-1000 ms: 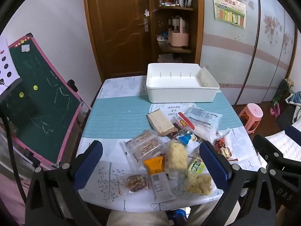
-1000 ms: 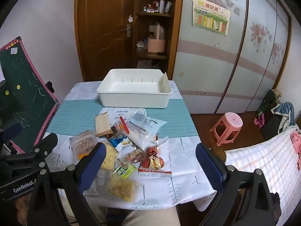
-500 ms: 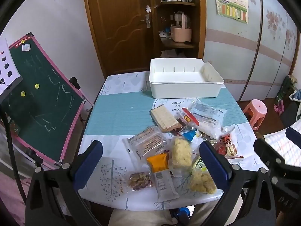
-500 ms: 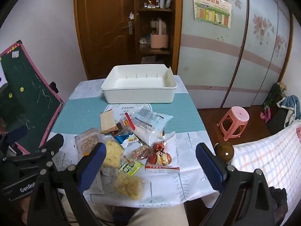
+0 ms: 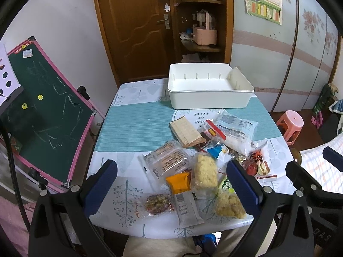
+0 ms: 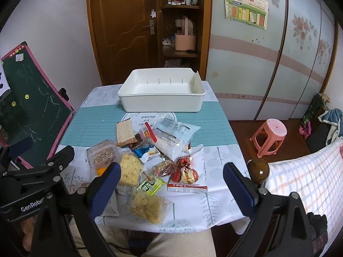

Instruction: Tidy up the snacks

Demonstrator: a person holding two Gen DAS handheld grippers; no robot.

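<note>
Both your left hand-held gripper and right hand-held gripper gape wide, holding nothing. The snacks lie heaped on the desk just ahead; the white bin sits beyond.

Table w/ teal runner: white bin at far end, snack packets piled near edge.

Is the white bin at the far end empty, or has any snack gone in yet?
Empty. The white bin shows only its bare white floor in both views; the snack pile lies on the table in front of it.
</note>
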